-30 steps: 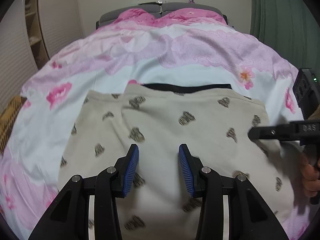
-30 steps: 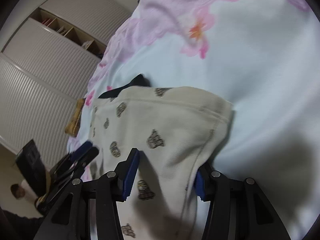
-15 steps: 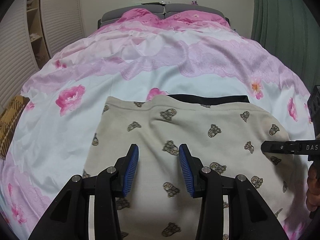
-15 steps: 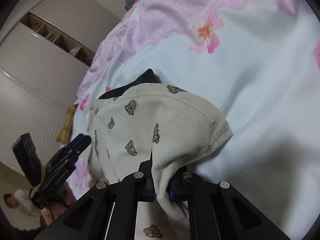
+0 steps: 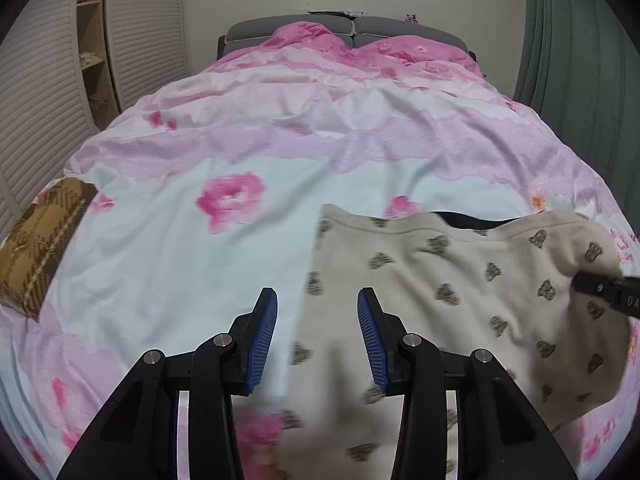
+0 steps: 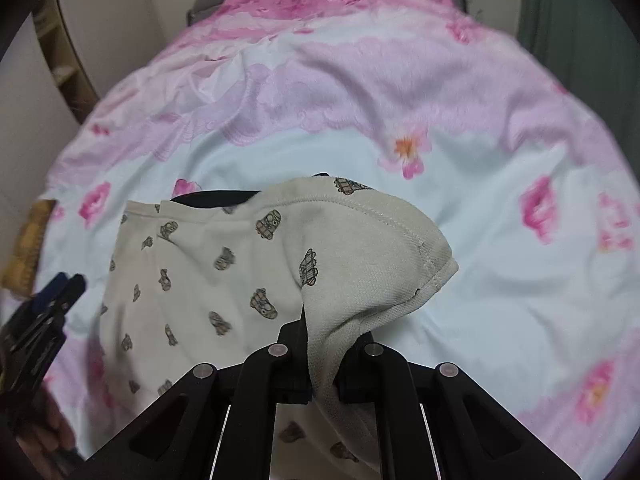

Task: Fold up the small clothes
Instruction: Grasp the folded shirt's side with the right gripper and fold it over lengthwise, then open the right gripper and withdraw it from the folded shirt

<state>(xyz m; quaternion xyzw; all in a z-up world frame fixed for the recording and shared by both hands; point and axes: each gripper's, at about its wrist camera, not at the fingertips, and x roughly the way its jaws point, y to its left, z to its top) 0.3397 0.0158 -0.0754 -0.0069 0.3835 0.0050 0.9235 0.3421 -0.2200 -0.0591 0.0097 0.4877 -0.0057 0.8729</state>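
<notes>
A small cream garment [image 5: 432, 300] printed with dark little figures lies on the flowered bed cover [image 5: 192, 248]. A black garment edge [image 5: 476, 220] shows under its far side. My left gripper [image 5: 317, 334] is open over the garment's left edge, nothing between its blue pads [image 5: 262, 340]. My right gripper [image 6: 322, 364] is shut on the garment's right corner [image 6: 360, 264], which is lifted off the bed and drapes over the jaws. In the left wrist view the right gripper [image 5: 600, 294] comes in from the right edge. In the right wrist view the left gripper [image 6: 52, 300] is at the far left.
The bed runs back to pink pillows [image 5: 348, 44] and a grey headboard [image 5: 248, 36]. A brown plaid cloth [image 5: 36, 240] lies at the bed's left edge. Slatted wardrobe doors and shelves [image 5: 92, 48] stand left, a green curtain [image 5: 580, 60] right. A person's hand [image 6: 48, 436] holds the left gripper.
My right gripper closed on the garment's right corner and lifted it off the bed. My left gripper, still open, shifted left from mid-garment to its left edge.
</notes>
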